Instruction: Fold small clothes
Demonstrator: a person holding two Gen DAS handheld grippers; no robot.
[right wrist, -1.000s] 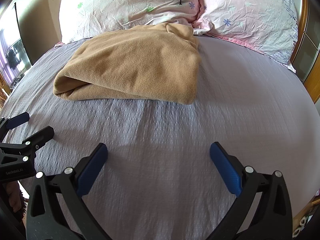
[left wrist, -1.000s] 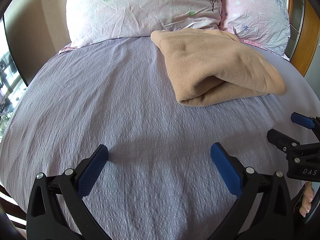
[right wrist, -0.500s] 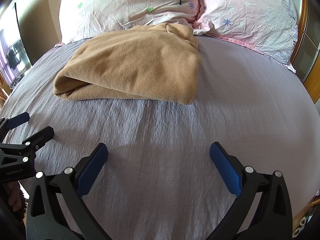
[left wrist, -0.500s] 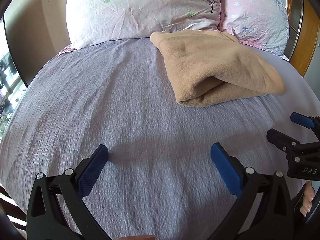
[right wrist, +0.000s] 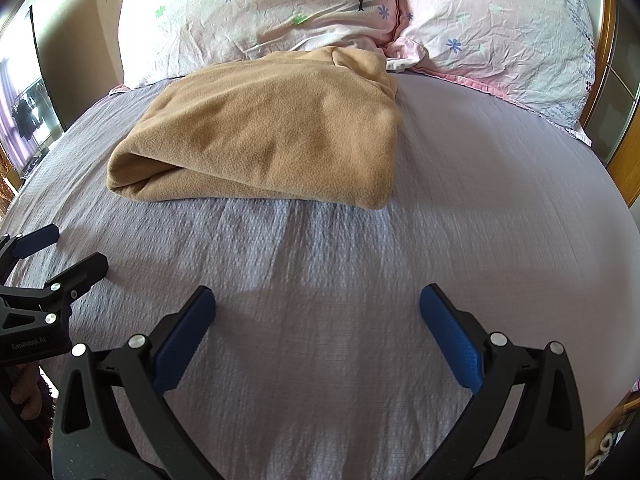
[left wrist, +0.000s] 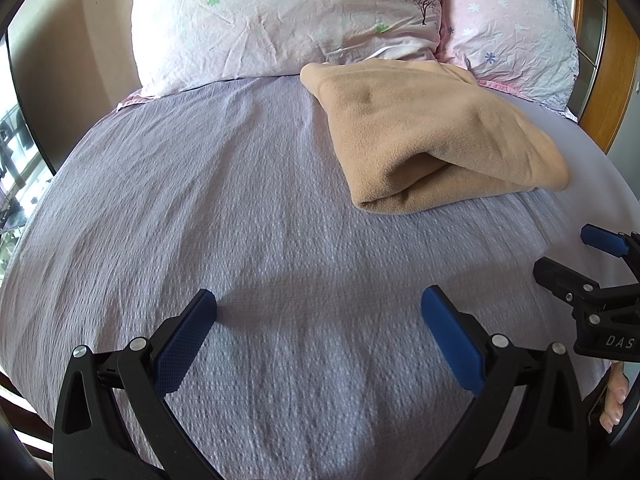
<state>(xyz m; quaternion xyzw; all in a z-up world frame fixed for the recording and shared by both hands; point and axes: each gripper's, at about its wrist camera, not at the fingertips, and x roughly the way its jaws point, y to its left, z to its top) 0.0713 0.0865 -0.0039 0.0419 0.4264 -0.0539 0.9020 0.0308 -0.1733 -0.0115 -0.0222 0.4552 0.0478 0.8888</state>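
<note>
A tan fleece garment [left wrist: 432, 136] lies folded on the lilac bedsheet [left wrist: 248, 216], its far end against the pillows. It also shows in the right wrist view [right wrist: 272, 136], centre left. My left gripper [left wrist: 318, 312] is open and empty, low over the bare sheet, well short of the garment and to its left. My right gripper [right wrist: 316, 312] is open and empty over the sheet in front of the garment. Each gripper shows at the edge of the other's view: the right gripper [left wrist: 576, 256] and the left gripper [right wrist: 68, 252].
Two pink floral pillows [left wrist: 280, 20] [right wrist: 500, 28] lean at the head of the bed. A wooden headboard [left wrist: 616, 72] stands at the right. A window [right wrist: 24, 120] is at the far left. Bare sheet surrounds the garment.
Almost nothing. Both grippers stay open over the sheet; the views shift only slightly and the garment has not moved.
</note>
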